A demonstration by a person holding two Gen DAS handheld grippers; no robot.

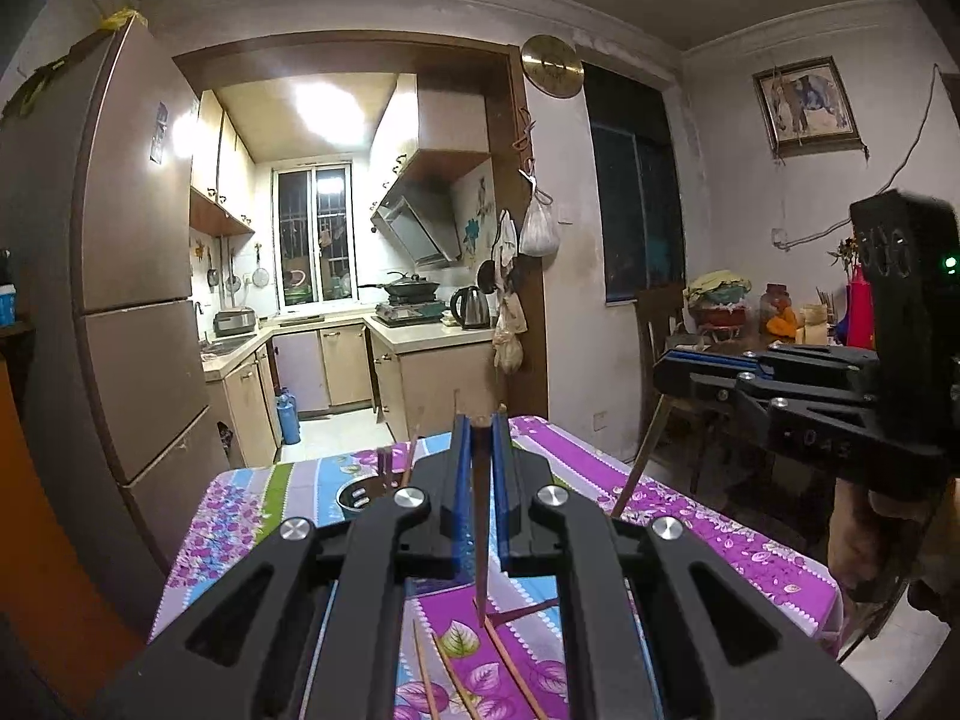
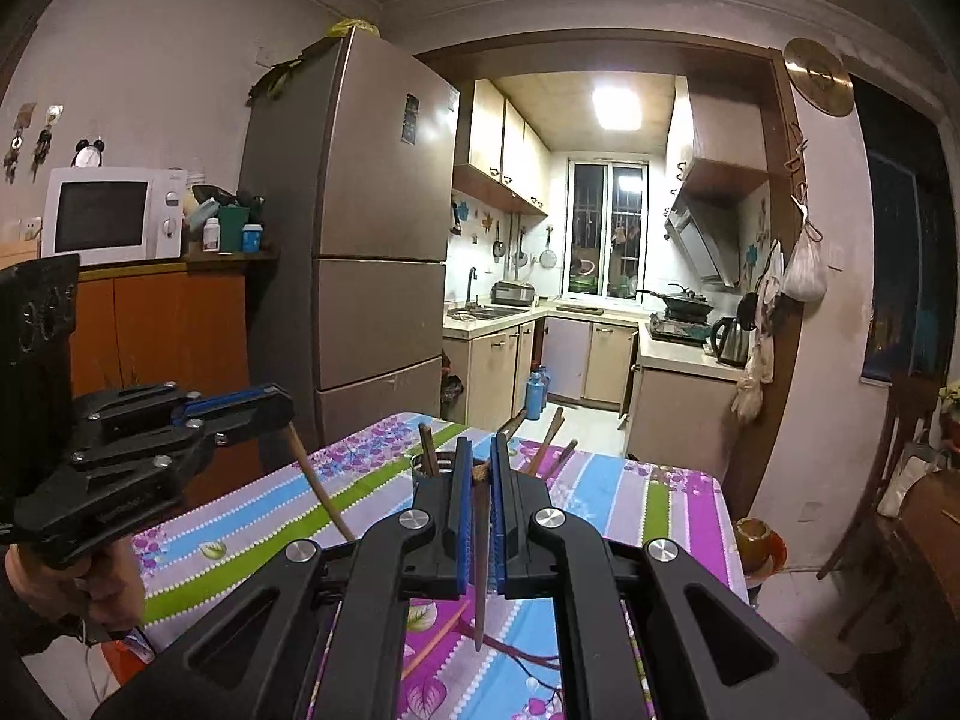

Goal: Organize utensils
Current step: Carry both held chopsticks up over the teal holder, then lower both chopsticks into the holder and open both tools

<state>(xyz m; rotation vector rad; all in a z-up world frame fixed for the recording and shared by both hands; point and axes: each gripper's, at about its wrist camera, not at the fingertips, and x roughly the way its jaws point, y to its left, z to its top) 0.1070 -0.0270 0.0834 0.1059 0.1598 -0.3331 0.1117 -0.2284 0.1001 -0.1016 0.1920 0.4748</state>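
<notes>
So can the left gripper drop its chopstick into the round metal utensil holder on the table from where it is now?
Probably yes. The left gripper is shut on a dark wooden chopstick, and the round metal utensil holder stands just ahead, slightly to its left, with nothing between. The chopsticks already standing in it leave part of the opening free.
</notes>
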